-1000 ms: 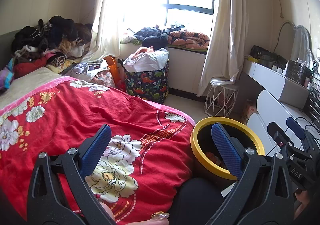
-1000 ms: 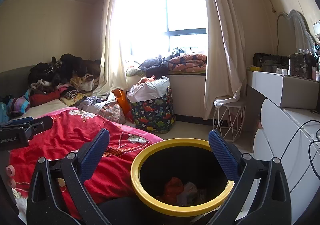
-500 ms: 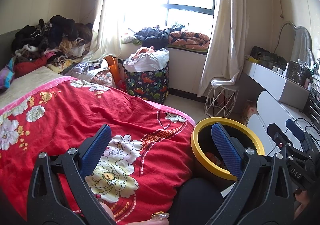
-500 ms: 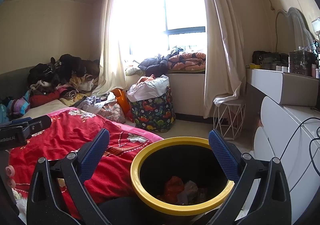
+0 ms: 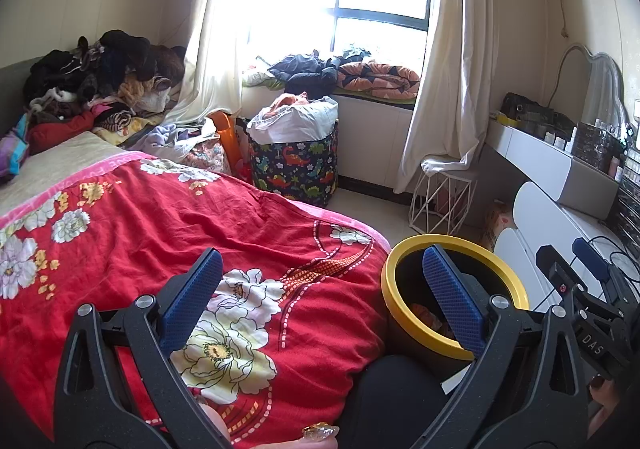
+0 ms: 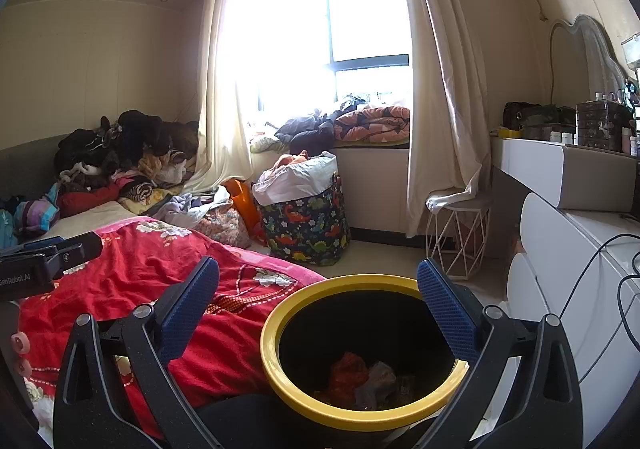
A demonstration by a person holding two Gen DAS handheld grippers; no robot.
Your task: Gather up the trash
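A black trash bin with a yellow rim [image 6: 304,401] stands on the floor beside the bed; it also shows in the left wrist view [image 5: 394,297]. Crumpled red and grey trash [image 6: 362,377] lies at its bottom. My right gripper [image 6: 318,285] is open and empty, held just above the bin's mouth. My left gripper [image 5: 320,269] is open and empty over the red floral bedspread [image 5: 140,233], left of the bin. The right gripper's body [image 5: 584,289] shows at the right of the left wrist view, and the left gripper's body [image 6: 48,257] at the left of the right wrist view.
A dinosaur-print laundry bag [image 6: 308,221] stands by the window. Clothes are piled at the bed's far end [image 6: 120,157]. A white wire stool [image 6: 456,233] and a white dresser with cables [image 6: 580,261] are on the right. A shiny wrapper [image 5: 320,431] lies at the bedspread's near edge.
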